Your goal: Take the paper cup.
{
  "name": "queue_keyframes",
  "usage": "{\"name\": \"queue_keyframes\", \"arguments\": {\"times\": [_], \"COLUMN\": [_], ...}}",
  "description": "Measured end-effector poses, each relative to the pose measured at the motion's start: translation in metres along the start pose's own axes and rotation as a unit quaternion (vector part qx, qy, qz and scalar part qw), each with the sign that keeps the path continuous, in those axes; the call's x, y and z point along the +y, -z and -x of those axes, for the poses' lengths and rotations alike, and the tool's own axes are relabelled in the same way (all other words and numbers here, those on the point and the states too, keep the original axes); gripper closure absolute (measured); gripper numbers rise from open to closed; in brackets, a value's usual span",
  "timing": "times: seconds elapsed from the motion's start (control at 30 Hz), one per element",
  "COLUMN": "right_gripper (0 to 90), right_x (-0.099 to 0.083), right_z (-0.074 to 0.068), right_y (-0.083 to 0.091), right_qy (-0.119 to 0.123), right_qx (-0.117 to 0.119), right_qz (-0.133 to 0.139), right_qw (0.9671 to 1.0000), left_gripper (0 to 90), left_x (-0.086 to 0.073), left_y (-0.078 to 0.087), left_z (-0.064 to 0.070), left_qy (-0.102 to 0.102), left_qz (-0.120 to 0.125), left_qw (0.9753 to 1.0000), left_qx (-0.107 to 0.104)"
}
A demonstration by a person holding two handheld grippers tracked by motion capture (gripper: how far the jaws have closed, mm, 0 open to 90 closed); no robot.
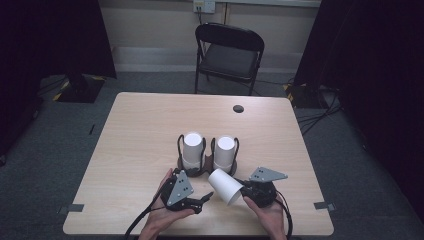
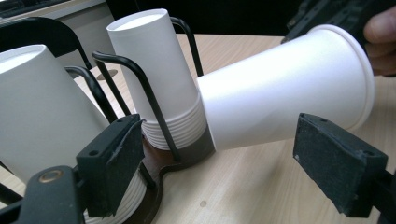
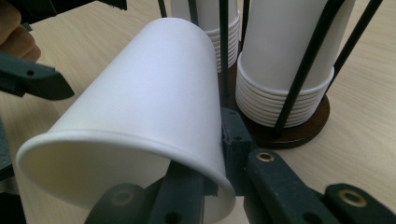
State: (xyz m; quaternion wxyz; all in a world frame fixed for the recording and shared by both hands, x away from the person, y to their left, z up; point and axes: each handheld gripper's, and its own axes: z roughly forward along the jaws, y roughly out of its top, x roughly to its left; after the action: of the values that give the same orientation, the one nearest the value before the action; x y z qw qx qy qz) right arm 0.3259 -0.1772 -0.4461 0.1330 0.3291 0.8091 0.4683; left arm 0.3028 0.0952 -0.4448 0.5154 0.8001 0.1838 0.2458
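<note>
A pale wooden bench [image 1: 140, 140] with a round cable hole [image 1: 238, 108] stands on grey carpet [image 1: 65, 140], with a black folding chair [image 1: 229, 55] and dark curtains [image 1: 55, 35] behind it. Near its front edge, a dark wire rack [image 1: 206, 165] holds two upside-down stacks of white paper cups [image 1: 192, 147]. The right tool [image 1: 243, 192] is clenched on the rim of a single paper cup [image 1: 225, 186] lying tilted just beside the rack, while the left tool [image 1: 205, 198] is released and grasps nothing.

Matt white paper cup [image 2: 280, 88], black wire rack [image 1: 207, 150], pale wood-grain tabletop [image 1: 145, 130], smooth finish.
</note>
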Motion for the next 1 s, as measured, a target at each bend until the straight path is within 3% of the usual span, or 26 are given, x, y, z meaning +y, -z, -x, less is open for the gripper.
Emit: {"name": "queue_keyframes", "arguments": {"times": [0.1,0.2,0.53,0.7,0.87,1.0], "right_gripper": [87.6,87.6,87.7,87.7,87.8,87.8], "right_x": [0.004,0.007,0.016,0.019,0.025,0.032], "right_z": [0.003,0.003,0.004,0.005,0.005,0.004], "right_y": [-0.001,-0.002,-0.006,-0.008,-0.011,-0.013], "right_qy": [-0.004,-0.003,-0.009,-0.015,-0.012,-0.010], "right_qx": [0.007,0.018,0.035,0.042,0.048,0.053], "right_qz": [-0.006,-0.019,-0.049,-0.065,-0.087,-0.106], "right_qw": [0.9999,0.9997,0.9981,0.9969,0.9950,0.9929], "left_gripper": [16.0,19.6,16.0,16.7,16.3,15.7], "left_x": [-0.002,-0.003,-0.005,-0.009,-0.009,-0.009], "left_y": [0.001,0.000,-0.002,-0.004,-0.008,-0.011], "left_z": [0.001,0.004,0.008,0.011,0.018,0.021], "left_qy": [-0.006,-0.029,-0.049,-0.061,-0.084,-0.087], "left_qz": [0.000,-0.005,-0.010,-0.025,-0.030,-0.024], "left_qw": [1.0000,0.9996,0.9988,0.9978,0.9960,0.9959], "left_qx": [0.001,0.000,0.005,0.003,0.004,0.006]}}
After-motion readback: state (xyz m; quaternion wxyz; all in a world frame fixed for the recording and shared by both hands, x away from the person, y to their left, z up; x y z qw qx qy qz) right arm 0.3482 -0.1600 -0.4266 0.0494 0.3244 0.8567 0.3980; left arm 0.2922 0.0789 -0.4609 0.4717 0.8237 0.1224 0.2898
